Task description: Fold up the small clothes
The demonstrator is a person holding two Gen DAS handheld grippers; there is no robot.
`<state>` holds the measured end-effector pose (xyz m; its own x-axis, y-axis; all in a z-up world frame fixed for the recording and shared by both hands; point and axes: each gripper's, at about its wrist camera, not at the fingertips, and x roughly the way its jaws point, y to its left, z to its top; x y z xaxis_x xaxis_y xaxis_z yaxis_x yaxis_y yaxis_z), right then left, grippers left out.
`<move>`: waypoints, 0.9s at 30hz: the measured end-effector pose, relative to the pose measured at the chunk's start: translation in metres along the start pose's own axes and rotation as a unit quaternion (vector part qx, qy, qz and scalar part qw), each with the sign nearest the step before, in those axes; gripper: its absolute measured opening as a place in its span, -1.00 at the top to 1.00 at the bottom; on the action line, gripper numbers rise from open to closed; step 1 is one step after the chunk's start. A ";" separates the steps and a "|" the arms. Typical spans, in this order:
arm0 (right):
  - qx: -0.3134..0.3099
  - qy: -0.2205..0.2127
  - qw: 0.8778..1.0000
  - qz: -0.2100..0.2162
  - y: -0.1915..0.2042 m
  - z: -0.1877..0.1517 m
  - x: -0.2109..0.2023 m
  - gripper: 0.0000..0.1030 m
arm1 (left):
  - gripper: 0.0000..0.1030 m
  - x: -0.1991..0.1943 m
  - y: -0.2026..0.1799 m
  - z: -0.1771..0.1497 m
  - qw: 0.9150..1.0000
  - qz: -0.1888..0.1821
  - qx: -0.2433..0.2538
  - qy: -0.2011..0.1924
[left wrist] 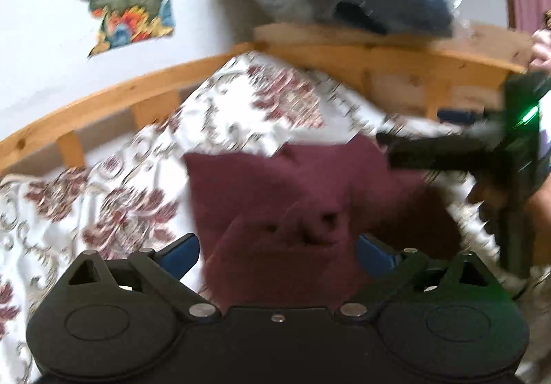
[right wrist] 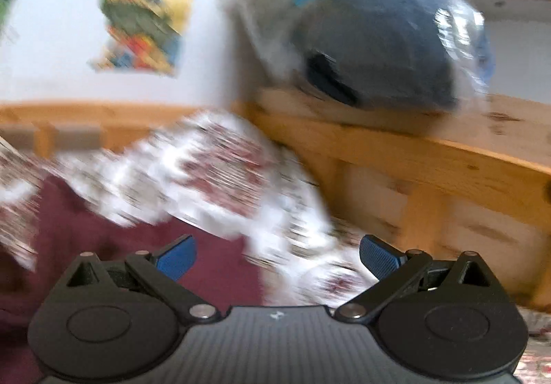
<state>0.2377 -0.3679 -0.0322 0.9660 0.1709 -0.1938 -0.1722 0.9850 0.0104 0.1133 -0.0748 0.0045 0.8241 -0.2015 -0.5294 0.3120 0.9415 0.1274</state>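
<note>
Maroon garment (left wrist: 275, 191) spread on floral bedspread (left wrist: 131, 184), mid-fold.
Left gripper (left wrist: 277, 251) and right gripper (right wrist: 277, 255), jaws apart, empty; next, pinching an edge.

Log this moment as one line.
left claw: open, maroon garment between fingers | right claw: open, empty, at garment's edge | garment on floral bedspread | both views motion-blurred
</note>
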 end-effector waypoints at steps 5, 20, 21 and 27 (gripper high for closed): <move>0.037 0.022 0.989 0.140 0.017 0.009 0.005 -1.00 | -0.92 0.017 0.011 -0.016 0.999 0.009 0.012 0.032; 0.160 0.149 0.949 0.227 0.054 0.010 0.082 -0.79 | -0.13 0.035 0.006 -0.034 0.997 -0.033 0.060 0.046; 0.163 0.154 0.948 0.228 0.054 0.007 0.081 -0.71 | -0.07 0.035 0.004 -0.035 0.996 -0.025 0.068 0.046; 0.159 0.149 0.955 0.204 0.051 0.002 0.074 0.55 | 0.43 0.033 0.005 -0.032 0.997 -0.008 0.069 0.040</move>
<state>0.3003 -0.3050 -0.0443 0.7258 0.5737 -0.3797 -0.4089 0.8036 0.4325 0.1270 -0.0677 -0.0396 0.7798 -0.1883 -0.5971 0.3909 0.8914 0.2294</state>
